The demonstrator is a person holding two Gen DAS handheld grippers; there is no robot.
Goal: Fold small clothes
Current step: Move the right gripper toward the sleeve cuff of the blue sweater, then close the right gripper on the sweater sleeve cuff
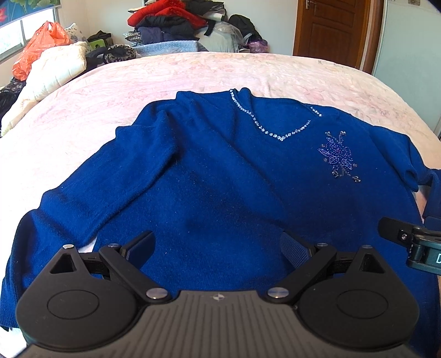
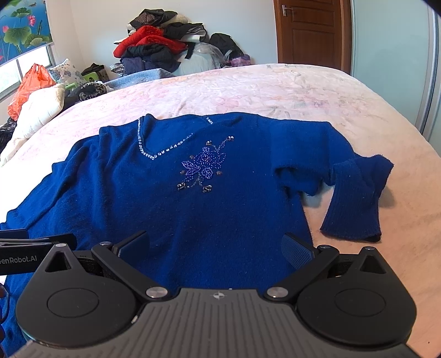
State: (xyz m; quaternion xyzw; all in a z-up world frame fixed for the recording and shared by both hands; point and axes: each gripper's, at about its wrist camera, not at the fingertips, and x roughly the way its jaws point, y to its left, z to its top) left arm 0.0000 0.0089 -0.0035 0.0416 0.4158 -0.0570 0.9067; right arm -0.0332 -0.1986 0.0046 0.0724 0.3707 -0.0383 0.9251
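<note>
We see the bed (image 1: 193,71) filling most of both views, its pink cover running from the lower edges up to a pile of clothes (image 1: 176,24) in the upper middle of the frame. On it the blue sweater (image 1: 220,179) lies spread face up across the centre of each view, nearly flat, and we judge the folding barely begun: the body shows no fold yet. Its long axis runs from the hem, hidden behind the tools at the bottom of the frame, up to the V neckline (image 1: 275,132) in the upper middle, so the neck points away from us. The left sleeve (image 1: 82,198) slants down toward the lower left of the left view, laid out straight. The right sleeve (image 2: 355,192) sits at centre right of the right view and is bent back at the elbow, its cuff hanging toward the lower right; whether that counts as a fold we cannot say. Sleeves and body are both left to do, in our judgement.

The left hand-held gripper (image 1: 217,247) hangs over the lower body of the sweater, jaws spread wide and grasping nothing. The right hand-held gripper (image 2: 216,245) does likewise, released, beside it.
</note>
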